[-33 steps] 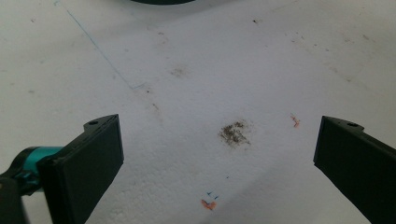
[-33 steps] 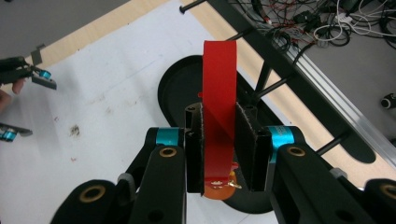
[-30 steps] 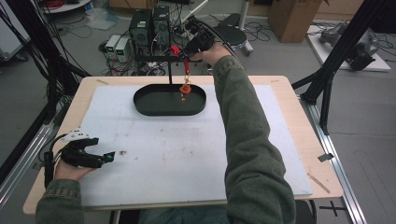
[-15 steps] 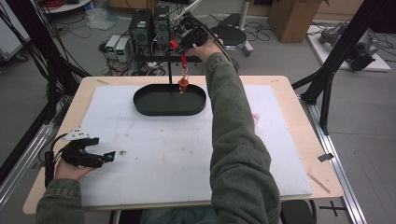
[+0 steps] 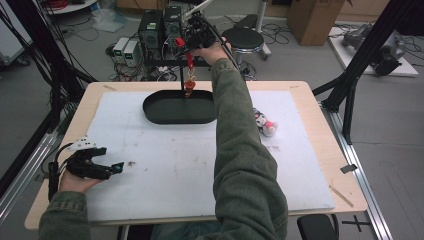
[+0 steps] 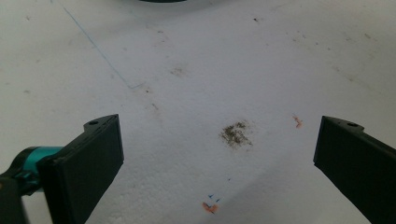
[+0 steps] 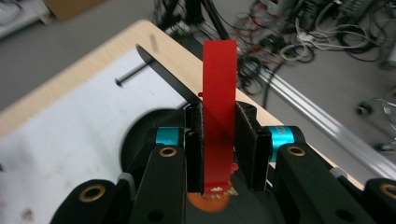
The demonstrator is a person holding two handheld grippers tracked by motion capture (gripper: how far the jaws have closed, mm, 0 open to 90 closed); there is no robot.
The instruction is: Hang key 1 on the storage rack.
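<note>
A person at a wooden table point(image 5: 310, 95) covered by a white mat point(image 5: 175, 165) works with a handheld gripper in each hand. The right gripper point(image 5: 192, 37), raised at the far edge of the table, has its fingers point(image 7: 250, 140) pinched on a red strap point(image 7: 218, 112), from which a small orange-and-red charm point(image 5: 189, 86) hangs. The charm dangles just above the far rim of a black oval tray point(image 5: 177, 111) lying on the mat's far side, next to a thin black post point(image 5: 181, 75) of a stand that rises behind the tray. In the right gripper view the strap stands upright between the two black fingers, with the orange of the charm showing just below them and the dark tray underneath.

The left gripper point(image 5: 111, 169) rests low at the near left of the mat, well apart from the tray. Its fingers point(image 6: 86, 163) are spread wide with nothing between them; in the left gripper view they frame bare mat marked by a grey smudge point(image 6: 236, 133) and small orange flecks.

A small white-and-pink plush toy point(image 5: 265, 124) lies on the mat just to the right of the person's outstretched green sleeve point(image 5: 240, 150). Beyond the table, cables and electronic boxes point(image 5: 150, 35) cover the floor.
</note>
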